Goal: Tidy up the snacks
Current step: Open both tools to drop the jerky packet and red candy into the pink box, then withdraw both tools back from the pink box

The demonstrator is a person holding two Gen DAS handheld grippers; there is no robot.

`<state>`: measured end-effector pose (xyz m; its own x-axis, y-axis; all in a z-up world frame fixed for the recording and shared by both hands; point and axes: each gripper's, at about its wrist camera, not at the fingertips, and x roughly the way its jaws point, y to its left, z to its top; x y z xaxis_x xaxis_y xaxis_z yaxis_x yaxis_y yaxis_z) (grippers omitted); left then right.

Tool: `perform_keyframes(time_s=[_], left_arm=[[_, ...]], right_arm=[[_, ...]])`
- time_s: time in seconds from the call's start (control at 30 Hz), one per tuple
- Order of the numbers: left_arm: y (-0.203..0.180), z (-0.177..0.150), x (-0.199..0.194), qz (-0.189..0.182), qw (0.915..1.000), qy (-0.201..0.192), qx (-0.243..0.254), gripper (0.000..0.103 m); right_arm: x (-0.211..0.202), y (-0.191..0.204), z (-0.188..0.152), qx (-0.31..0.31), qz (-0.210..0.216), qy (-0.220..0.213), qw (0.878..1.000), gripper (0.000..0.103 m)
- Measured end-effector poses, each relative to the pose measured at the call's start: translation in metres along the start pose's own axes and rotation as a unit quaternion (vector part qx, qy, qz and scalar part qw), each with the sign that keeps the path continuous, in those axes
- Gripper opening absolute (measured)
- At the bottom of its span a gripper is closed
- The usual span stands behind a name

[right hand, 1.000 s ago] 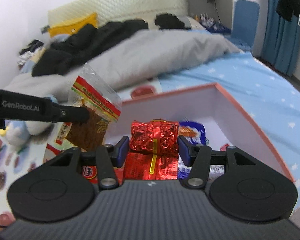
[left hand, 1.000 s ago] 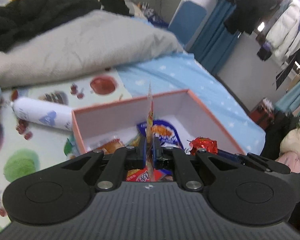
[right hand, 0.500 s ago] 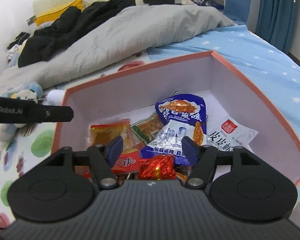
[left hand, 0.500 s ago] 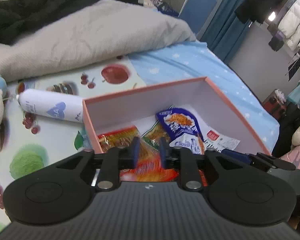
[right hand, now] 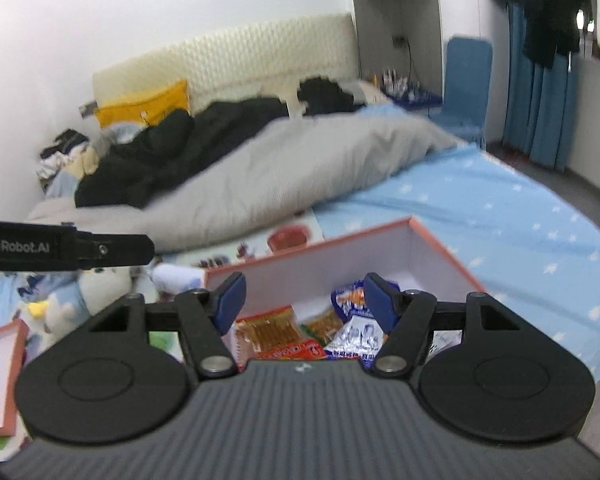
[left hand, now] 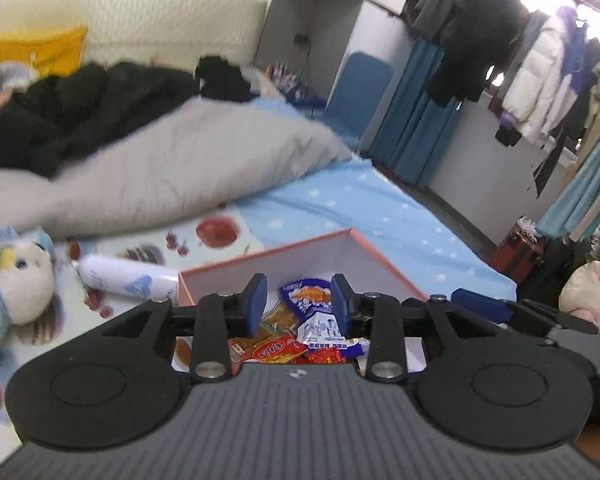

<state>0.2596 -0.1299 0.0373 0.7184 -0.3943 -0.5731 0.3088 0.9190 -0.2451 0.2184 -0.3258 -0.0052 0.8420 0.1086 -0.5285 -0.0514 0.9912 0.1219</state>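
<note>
An orange-rimmed box with white walls (left hand: pixel 320 254) (right hand: pixel 328 264) sits on the bed and holds several snack packets: a blue-and-white bag (left hand: pixel 314 312) (right hand: pixel 354 330), an orange packet (right hand: pixel 266 330), red packets (left hand: pixel 272 350) (right hand: pixel 296 350). My left gripper (left hand: pixel 299 304) is open and empty, raised above the box's near side. My right gripper (right hand: pixel 305 300) is open and empty, also above the box. The left gripper's arm (right hand: pixel 68 248) shows at the left of the right wrist view.
A grey duvet (left hand: pixel 172 176) and black clothes (left hand: pixel 80 108) lie behind the box. A white tube (left hand: pixel 124 280) and a plush toy (left hand: pixel 16 284) lie on the fruit-print mat left of the box. Another orange-rimmed lid (right hand: pixel 2 372) lies at far left. The bed edge runs along the right.
Both grippers let go of their packets, the red foil one and the thin orange one, into the box, opened wide and rose up and back from it.
</note>
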Motion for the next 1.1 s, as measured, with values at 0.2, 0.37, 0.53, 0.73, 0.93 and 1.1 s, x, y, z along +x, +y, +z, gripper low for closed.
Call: perform_keyframes(time_s=[0.2, 0.37, 0.53, 0.73, 0.93, 1.1], left_arm=[[-0.016, -0.013, -0.075, 0.001, 0.9992, -0.036, 0.016, 0.043], [-0.022, -0.03, -0.125, 0.006, 0.9981, -0.057, 0.022, 0.052], [-0.028, -0.053, -0.159, 0.012, 0.9975, -0.066, 0.023, 0.076], [-0.034, -0.08, -0.18, 0.025, 0.997, -0.067, 0.028, 0.096], [-0.035, -0.098, -0.183, 0.04, 0.9966, -0.063, 0.034, 0.103], [-0.03, -0.105, -0.179, 0.053, 0.9968, -0.057, 0.015, 0.103]], right_arm=[[-0.06, 0.01, -0.004, 0.013, 0.005, -0.028, 1.0, 0.067], [-0.1, 0.015, -0.016, 0.019, 0.009, -0.046, 0.999, 0.067], [-0.122, 0.016, -0.035, 0.026, 0.011, -0.047, 0.998, 0.067], [-0.134, 0.02, -0.058, 0.014, 0.005, -0.043, 0.999, 0.068], [-0.139, 0.024, -0.067, -0.002, -0.009, -0.06, 0.998, 0.103], [-0.136, 0.023, -0.072, 0.002, -0.017, -0.057, 0.998, 0.103]])
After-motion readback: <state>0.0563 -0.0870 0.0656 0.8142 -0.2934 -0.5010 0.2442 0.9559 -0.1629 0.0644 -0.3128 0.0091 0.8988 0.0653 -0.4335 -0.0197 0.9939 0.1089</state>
